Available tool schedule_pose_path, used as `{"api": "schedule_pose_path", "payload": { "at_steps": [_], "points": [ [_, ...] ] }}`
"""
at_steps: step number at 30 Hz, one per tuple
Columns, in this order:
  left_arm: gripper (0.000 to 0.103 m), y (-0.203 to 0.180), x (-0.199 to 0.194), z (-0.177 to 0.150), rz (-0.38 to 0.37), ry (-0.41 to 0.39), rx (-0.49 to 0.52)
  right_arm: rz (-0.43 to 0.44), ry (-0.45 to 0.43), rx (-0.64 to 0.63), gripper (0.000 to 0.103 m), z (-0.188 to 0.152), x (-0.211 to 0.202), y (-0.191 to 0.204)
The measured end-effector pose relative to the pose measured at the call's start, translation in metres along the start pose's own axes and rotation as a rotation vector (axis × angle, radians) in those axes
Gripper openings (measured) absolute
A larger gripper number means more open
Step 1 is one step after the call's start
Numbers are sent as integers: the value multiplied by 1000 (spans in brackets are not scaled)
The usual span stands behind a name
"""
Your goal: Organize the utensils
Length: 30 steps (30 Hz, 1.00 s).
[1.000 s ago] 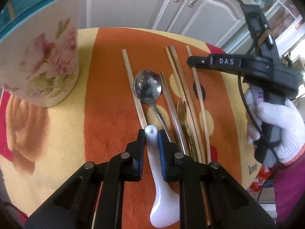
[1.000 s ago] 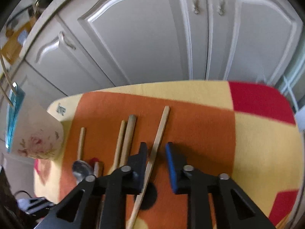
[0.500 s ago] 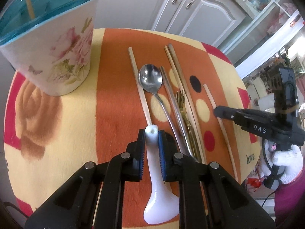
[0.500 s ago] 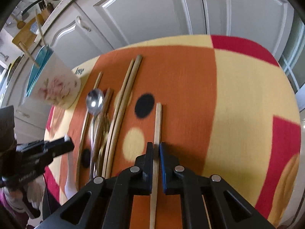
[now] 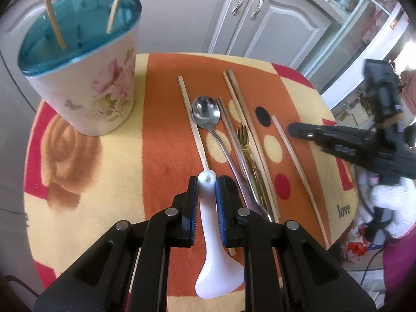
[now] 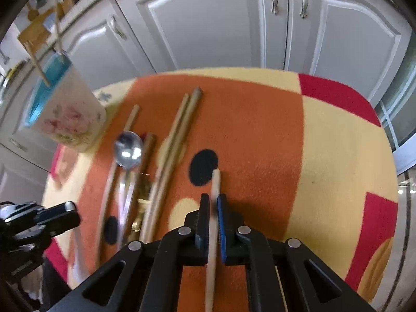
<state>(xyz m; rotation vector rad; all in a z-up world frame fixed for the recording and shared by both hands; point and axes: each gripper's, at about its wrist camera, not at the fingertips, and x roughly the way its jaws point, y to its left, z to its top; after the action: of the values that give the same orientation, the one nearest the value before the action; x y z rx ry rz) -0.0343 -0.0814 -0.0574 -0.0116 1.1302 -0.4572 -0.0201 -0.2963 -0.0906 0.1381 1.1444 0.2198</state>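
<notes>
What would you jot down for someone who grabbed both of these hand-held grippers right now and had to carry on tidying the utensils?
Left gripper: shut on the white ceramic spoon, gripping its handle.
Right gripper: shut on a single wooden chopstick.
Floral cup: stands at the table's far left corner, two chopsticks already in it.
On the tablecloth: a metal spoon, a gold fork and several more chopsticks, lying side by side.
Done: two chopsticks stowed, two pieces gripped.
Left: presumably drop both held pieces into the cup, then gather the rest.
</notes>
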Motion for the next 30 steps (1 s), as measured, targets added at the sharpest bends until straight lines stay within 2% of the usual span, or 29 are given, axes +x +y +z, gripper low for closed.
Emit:
{"api": "schedule_pose_path", "payload": {
  "at_steps": [9, 11, 14, 16, 17, 18, 20, 21, 23, 24, 27, 30],
  "points": [
    [12, -1, -43, 6, 6, -88, 8, 103, -184, -3, 5, -14, -86, 8],
    [12, 0, -50, 7, 5, -99, 6, 92, -190, -17, 5, -15, -93, 11],
    [11, 1, -60, 6, -5, -114, -5, 49, -111, -27, 6, -13, -74, 13],
    [11, 0, -65, 4, -5, -122, -5, 0, -66, -45, 23, -14, -56, 14],
    [11, -1, -68, 4, -3, -127, -3, -15, -57, -55, 39, -14, -48, 13],
    [11, -1, -70, 3, -2, -130, -3, -37, -35, -67, 40, -11, -34, 14],
    [11, 0, -74, 2, -4, -134, -9, -38, 6, -66, 37, -7, -13, 12],
    [11, 0, -76, 2, -6, -136, -12, -51, 20, -64, 23, -3, -1, 10],
    [11, 1, -80, 2, -8, -142, -15, -85, 27, -65, 8, 1, 14, 8],
    [11, 2, -82, 2, -9, -145, -15, -109, 25, -64, 6, 2, 21, 5],
    [11, 7, -94, 5, -11, -164, -15, -77, 0, -37, 6, -1, 13, 0],
    [10, 14, -107, 9, -32, -184, -26, -27, -62, -27, 6, -7, -23, -4]
  ]
}}
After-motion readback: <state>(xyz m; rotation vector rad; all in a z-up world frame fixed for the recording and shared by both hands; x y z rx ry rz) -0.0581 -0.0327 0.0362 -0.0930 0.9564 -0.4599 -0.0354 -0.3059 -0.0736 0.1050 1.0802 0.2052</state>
